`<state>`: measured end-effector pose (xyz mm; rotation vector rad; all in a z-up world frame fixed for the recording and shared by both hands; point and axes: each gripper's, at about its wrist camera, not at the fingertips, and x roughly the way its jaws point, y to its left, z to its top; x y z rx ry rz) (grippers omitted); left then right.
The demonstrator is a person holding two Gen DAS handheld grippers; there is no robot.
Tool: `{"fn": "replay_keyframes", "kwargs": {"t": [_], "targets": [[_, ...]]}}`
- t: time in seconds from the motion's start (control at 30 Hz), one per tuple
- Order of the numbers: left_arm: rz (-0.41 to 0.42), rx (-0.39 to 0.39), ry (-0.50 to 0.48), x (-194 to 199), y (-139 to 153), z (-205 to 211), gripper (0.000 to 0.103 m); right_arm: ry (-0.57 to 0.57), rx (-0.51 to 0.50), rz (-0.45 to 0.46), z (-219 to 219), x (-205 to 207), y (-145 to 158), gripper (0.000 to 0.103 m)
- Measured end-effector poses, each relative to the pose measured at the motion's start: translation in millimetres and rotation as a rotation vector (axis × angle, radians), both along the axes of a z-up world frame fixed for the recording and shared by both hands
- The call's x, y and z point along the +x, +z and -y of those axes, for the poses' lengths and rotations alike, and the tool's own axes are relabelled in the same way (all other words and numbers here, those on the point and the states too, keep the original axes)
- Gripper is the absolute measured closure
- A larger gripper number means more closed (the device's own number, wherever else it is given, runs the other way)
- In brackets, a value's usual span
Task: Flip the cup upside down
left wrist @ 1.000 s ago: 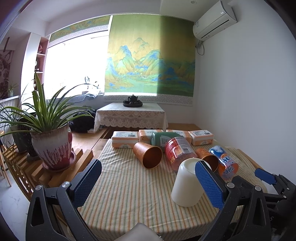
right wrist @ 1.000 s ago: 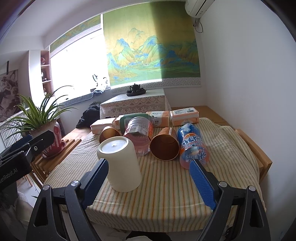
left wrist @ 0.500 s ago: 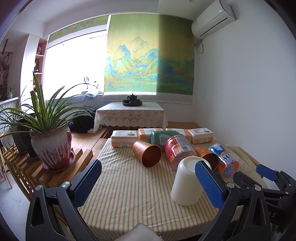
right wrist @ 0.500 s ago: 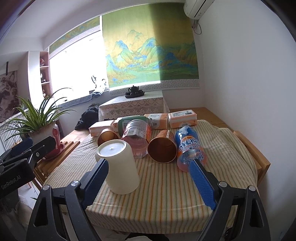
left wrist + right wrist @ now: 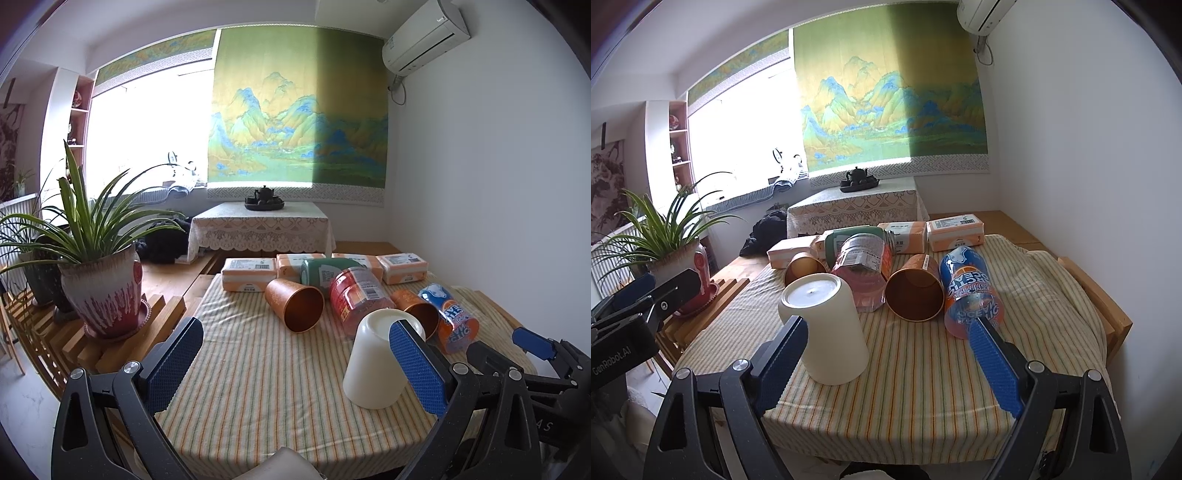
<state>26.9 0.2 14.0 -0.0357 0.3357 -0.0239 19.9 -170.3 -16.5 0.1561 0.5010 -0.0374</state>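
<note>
A white cup [image 5: 373,363] stands upside down, base up, on the striped tablecloth [image 5: 258,376]; it also shows in the right wrist view [image 5: 831,328]. My left gripper [image 5: 295,362] is open and empty, and its right finger overlaps the cup's right side in the view. My right gripper [image 5: 890,362] is open and empty, and the cup stands just beyond its left finger. The right gripper shows at the right edge of the left wrist view [image 5: 532,343].
Behind the cup lie two copper cups [image 5: 295,304] [image 5: 916,291], a red plastic jar [image 5: 866,269], a green can [image 5: 321,271] and an orange drink bottle [image 5: 971,291]. Tissue packs [image 5: 249,273] line the far edge. A potted plant [image 5: 99,280] stands on a wooden rack at the left.
Both grippers have drawn back a little from the table and the view has shifted slightly. The white cup has not moved.
</note>
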Motion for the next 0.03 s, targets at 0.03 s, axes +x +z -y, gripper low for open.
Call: {"fn": "replay_keyframes", "kwargs": {"t": [0.03], "targets": [[0.0, -0.001, 0.004, 0.2, -0.5, -0.3, 0.001, 0.0, 0.0, -0.001, 0.0, 0.2, 0.0, 0.016]]}}
